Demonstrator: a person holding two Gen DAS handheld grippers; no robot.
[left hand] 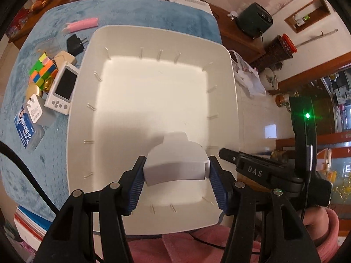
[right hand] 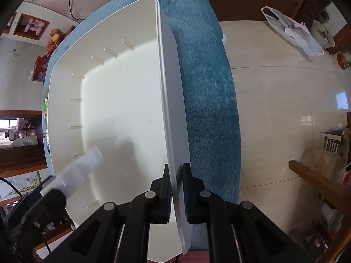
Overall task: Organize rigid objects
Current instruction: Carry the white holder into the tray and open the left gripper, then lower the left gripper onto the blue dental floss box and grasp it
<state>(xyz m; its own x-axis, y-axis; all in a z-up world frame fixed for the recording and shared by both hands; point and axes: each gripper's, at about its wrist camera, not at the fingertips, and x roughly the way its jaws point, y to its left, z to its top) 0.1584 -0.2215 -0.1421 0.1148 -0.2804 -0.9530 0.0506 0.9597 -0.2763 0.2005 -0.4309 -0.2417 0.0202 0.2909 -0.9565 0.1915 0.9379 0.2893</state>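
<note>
A large white plastic bin sits on the blue blanket. My left gripper is shut on a white plastic bottle-like object and holds it over the bin's near end. My right gripper is shut on the bin's right wall, one finger inside and one outside; it also shows at the bin's right rim in the left wrist view. The white object appears blurred in the right wrist view. Left of the bin lie a colour cube, a white handheld device, a black plug and a pink item.
A blue box, a grey-white box and a gold lid lie on the blue blanket at left. Books are stacked at lower left. Tiled floor lies right of the blanket, with a plastic bag.
</note>
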